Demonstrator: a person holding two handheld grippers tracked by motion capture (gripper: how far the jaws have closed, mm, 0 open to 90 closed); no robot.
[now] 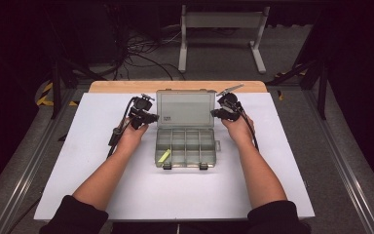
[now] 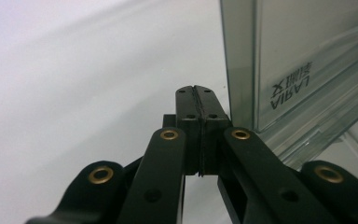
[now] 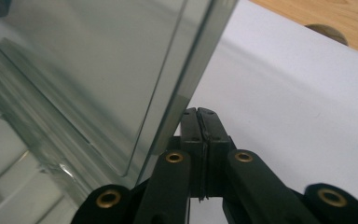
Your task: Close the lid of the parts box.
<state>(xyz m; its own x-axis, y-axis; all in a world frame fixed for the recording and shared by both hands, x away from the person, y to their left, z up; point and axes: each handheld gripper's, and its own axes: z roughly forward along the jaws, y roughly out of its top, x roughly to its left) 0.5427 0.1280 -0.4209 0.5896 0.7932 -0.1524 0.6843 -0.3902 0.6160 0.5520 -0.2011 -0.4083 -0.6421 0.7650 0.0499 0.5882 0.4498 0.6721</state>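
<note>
A clear compartment box [image 1: 185,141] is lying open near the middle of the white table [image 1: 102,185], toward its far edge, with its lid [image 1: 185,108] standing up at the far side and its latches facing the near edge. Its long axis is running left to right. The left gripper [image 1: 151,118] is sitting just beside the lid's left edge, jaws pressed together on nothing; the right gripper [image 1: 216,113] is sitting likewise at the lid's right edge, jaws together, empty

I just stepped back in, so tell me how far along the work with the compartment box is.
Done: the clear grey plastic compartment box lies open, its lid raised. In hand: the shut left tool and shut right tool sit beside the lid's two side edges, gripping nothing. Left: a yellow piece lies in one compartment; the lid is not yet closed.
</note>
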